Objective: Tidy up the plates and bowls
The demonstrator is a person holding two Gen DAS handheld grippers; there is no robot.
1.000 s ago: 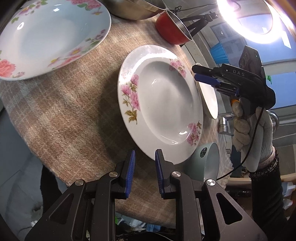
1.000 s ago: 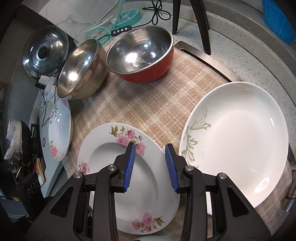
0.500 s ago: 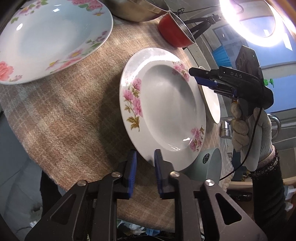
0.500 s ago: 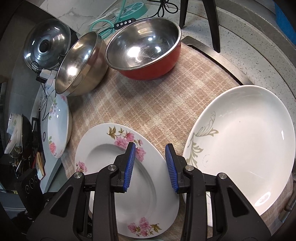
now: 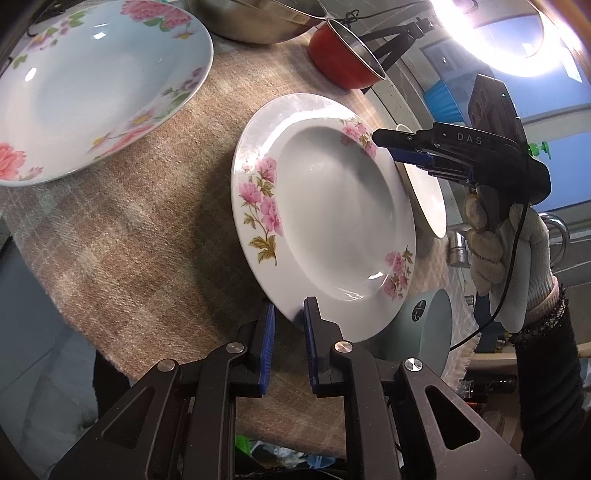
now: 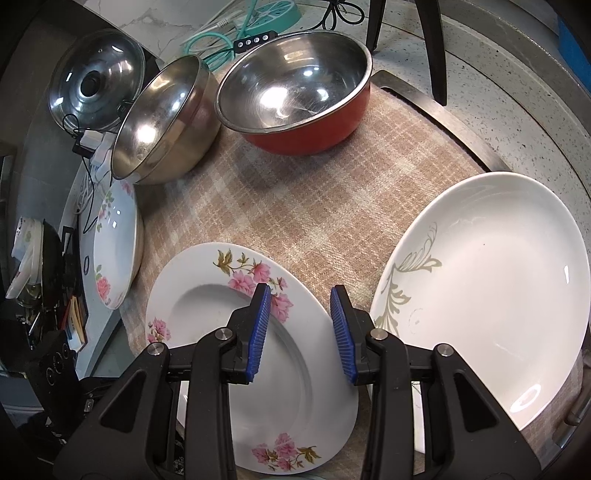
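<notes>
The tabletop is pale speckled stone, and a tan checked cloth covers the part that carries the dishes. A bright round lamp glares at the top of the left wrist view, with blue surfaces behind it.

The biggest dish is a white oval plate with a grey-green scroll pattern, lying flat at the right of the cloth, its long axis running from near right to far left in the right wrist view. At the cloth's left edge lies a large round plate with pink and purple flowers on its rim.

Between them is the pink-flowered soup plate, face up. In the left wrist view its near edge appears raised off the cloth. Its rim sits between the fingers of the left gripper, which are narrowly parted and close about it, though I cannot tell whether they press it. The right gripper hangs over the plate's opposite rim with its blue fingers spread wide, gripping nothing; a gloved hand holds it.

At the back stand a red bowl with a steel inside and a tilted steel bowl, touching each other. A steel lid lies behind them. A pale green cup lies just beside the soup plate.
</notes>
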